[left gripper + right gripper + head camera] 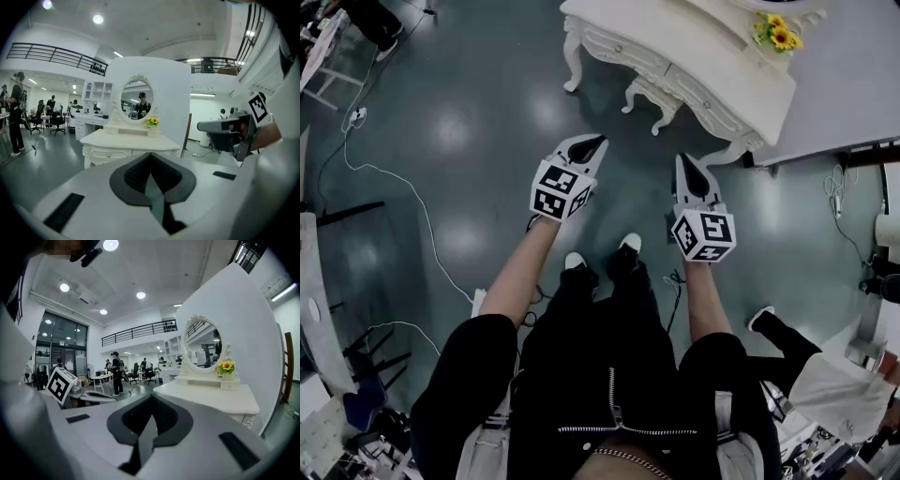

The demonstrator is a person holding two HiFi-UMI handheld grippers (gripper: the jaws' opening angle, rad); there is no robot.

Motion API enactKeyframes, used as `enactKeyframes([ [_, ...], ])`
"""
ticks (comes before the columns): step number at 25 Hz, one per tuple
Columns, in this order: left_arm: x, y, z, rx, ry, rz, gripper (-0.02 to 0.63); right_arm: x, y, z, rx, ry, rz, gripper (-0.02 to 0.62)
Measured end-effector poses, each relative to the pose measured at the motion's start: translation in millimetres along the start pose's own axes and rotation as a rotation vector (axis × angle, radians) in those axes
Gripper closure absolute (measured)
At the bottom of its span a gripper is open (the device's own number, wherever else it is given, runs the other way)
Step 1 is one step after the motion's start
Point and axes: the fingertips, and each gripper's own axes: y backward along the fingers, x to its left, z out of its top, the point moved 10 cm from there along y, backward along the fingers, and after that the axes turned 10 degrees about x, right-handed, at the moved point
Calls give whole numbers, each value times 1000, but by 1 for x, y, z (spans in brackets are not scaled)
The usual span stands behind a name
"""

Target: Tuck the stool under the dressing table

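Observation:
The white dressing table (pixel 694 66) stands ahead of me, with an oval mirror (pixel 136 99) and yellow flowers (pixel 776 33) on top. Two curved white stool legs (pixel 639 95) show under its front edge; the seat is hidden beneath the top. My left gripper (pixel 598 141) and right gripper (pixel 684 161) are held up side by side in front of the table, apart from it. Both are shut with nothing between the jaws. The left gripper view looks over its closed tips (pixel 150 154) at the table (pixel 131 143). The right gripper's tips (pixel 151 397) meet the same way.
A white cable (pixel 394 178) trails over the dark floor at the left. Another person's shoe (pixel 759 317) is at the right, near equipment. A grey partition (pixel 853 84) backs the table. People (pixel 16 115) and office chairs (pixel 57 123) stand farther off at the left.

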Motion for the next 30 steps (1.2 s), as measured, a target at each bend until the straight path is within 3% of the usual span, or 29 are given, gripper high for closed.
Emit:
enactKeyframes([
  [13, -47, 49, 68, -118, -25, 42, 584, -18, 60, 45, -109, 47, 20, 594],
  [30, -52, 53, 74, -138, -35, 37, 584, -25, 62, 48, -110, 80, -18, 597],
])
